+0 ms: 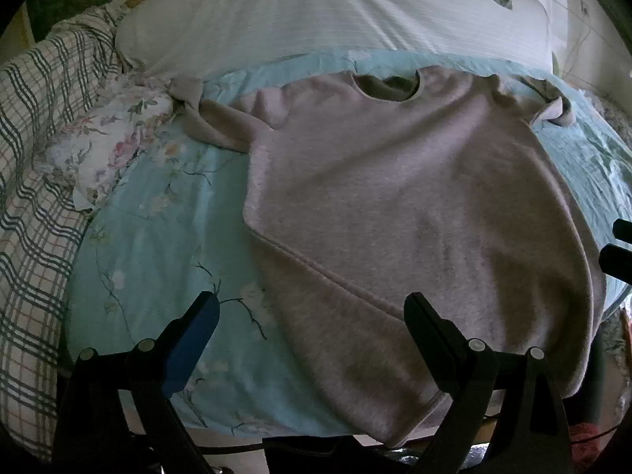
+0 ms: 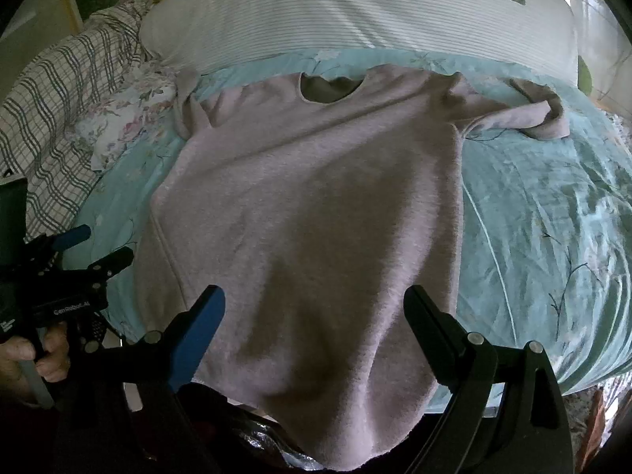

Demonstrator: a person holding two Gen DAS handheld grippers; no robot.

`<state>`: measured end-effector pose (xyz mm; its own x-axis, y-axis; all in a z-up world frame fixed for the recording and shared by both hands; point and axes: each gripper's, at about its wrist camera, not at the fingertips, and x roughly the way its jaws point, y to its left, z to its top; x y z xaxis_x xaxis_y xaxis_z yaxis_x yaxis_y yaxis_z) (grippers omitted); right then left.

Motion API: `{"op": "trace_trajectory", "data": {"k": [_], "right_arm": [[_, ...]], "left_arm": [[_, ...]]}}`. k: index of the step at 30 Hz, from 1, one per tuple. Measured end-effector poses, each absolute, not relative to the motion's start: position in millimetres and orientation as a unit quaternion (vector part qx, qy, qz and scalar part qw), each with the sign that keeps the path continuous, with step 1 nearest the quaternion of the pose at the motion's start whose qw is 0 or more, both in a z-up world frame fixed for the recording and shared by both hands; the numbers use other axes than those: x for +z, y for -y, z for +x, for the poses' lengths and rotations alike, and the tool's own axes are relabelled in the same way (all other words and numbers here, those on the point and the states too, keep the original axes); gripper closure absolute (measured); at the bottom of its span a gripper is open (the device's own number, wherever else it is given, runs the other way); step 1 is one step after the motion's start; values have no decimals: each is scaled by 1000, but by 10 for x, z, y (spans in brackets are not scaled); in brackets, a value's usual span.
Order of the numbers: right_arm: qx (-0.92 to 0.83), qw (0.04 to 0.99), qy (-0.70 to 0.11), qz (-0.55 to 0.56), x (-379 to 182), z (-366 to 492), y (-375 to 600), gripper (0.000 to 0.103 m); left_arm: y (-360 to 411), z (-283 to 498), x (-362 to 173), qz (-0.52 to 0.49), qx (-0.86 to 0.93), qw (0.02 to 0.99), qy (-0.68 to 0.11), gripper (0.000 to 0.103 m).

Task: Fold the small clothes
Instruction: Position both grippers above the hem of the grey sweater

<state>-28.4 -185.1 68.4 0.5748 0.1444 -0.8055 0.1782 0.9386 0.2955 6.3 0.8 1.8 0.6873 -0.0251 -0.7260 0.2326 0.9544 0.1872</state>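
Pinkish-grey sweater (image 1: 395, 205) lies spread flat on the bed (image 1: 158, 237), neck hole at the far end, hem hanging over the near edge just below both hand-held grippers.

Left hand-held gripper (image 1: 312, 312): released, jaws wide apart, nothing between them; it hovers over the sweater's left hem edge w/ floral teal sheet under its left finger. Right hand-held gripper (image 2: 314, 308): also released, empty, hovering over the middle of the hem.

Only the right wrist view shows the left unit from outside, at its far left, w/ a hand (image 2: 35, 355) wrapped round the handle. Only the left wrist view shows the right unit's finger tips, at its right rim.

Beyond the sweater: white striped pillow (image 1: 316, 19). Left of the grippers: plaid blanket (image 1: 35, 158) and floral cloth (image 1: 106, 146). Sleeves are bunched at both sides. No containers.
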Motion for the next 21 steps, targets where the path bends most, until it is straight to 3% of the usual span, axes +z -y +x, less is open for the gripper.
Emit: {"op": "trace_trajectory", "data": {"k": [21], "right_arm": [[-9,869,-454,196,612,-165,1992,11]], "left_arm": [[-10,291,-90,101,-76,890,-439,7]]}}
